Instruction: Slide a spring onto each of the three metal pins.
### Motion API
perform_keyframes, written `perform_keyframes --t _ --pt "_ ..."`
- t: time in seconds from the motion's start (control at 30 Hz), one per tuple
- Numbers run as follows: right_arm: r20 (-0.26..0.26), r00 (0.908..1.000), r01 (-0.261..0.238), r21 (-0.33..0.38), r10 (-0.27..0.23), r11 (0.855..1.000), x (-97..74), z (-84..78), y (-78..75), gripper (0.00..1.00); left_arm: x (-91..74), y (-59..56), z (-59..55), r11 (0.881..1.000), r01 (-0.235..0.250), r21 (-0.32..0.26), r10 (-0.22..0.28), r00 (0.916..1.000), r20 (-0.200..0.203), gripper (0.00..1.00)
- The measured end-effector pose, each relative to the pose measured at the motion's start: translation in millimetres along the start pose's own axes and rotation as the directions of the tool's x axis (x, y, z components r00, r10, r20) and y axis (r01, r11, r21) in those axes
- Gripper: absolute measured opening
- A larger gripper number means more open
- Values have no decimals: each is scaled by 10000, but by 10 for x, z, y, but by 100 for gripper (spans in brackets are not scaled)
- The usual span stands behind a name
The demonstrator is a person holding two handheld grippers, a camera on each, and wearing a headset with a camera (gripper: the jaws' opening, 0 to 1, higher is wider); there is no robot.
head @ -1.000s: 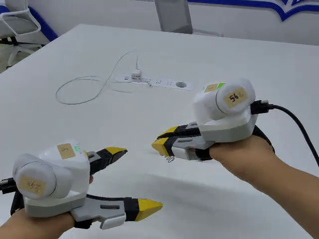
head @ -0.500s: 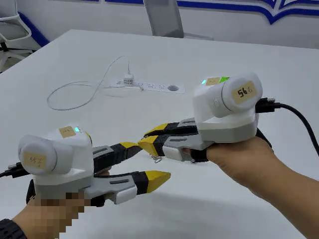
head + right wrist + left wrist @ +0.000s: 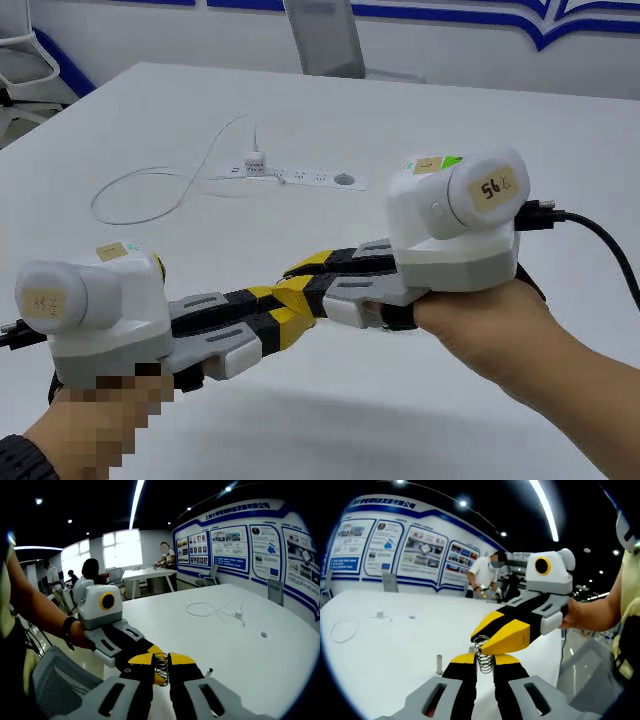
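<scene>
**Between two claws, above the desk: the spring was being shared**

At the centre of the left gripper view, the spring [image 3: 484, 659] stood upright. It was a short coil of thin bright wire, open-wound and springy-looking. It sat pinched between the yellow tips of the left claw [image 3: 485, 661], and the right claw [image 3: 483, 641] bore on its top end from 1 o'clock. The right gripper view showed the same coil between that claw's own narrowed tips, so both claws looked closed on it at once.

A second before, the left claw had hung spread wide and well apart at 7 o'clock, while the right one alone carried the spring low over the desk [image 3: 400, 130]. Since then the left had swung in and closed, and the two sets of tips now met. I judged this a handover or a re-grip to square the coil. No spring was on a pin yet, so the task was at an early stage.

One pin [image 3: 439, 664], a short dull-metal cylinder, stood upright on the desk at 9 o'clock of the spring and was bare. The other pins I could not make out.

The claw tips were hard yellow wedges on black and grey shells. The desk was smooth, matte white. Far off at 11 o'clock lay a white power strip [image 3: 300, 176] and its thin looping cable [image 3: 140, 190].
</scene>
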State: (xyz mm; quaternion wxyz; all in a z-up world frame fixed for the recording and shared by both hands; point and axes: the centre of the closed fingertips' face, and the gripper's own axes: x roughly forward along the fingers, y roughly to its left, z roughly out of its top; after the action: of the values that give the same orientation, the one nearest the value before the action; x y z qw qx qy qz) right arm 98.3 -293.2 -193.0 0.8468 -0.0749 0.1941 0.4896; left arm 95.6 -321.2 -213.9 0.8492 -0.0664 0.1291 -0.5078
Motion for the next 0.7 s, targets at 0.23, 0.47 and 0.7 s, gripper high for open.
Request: perform_keyframes --t 0.23,0.47,0.7 --pt "-24 10000 -2 -101 2 9999 -35 4 -9 12 -6 32 6 9993 -115 346 116 9999 -32 12" --pt "-102 9999 13 -287 -16 9996 -37 -13 -3 12 -7 36 -14 9963 -277 813 290 9995 -147 12" --pt "-23 9999 138 -345 -139 9993 -15 40 -94 12 -21 43 -107 9922 -333 1199 390 9982 -461 30"
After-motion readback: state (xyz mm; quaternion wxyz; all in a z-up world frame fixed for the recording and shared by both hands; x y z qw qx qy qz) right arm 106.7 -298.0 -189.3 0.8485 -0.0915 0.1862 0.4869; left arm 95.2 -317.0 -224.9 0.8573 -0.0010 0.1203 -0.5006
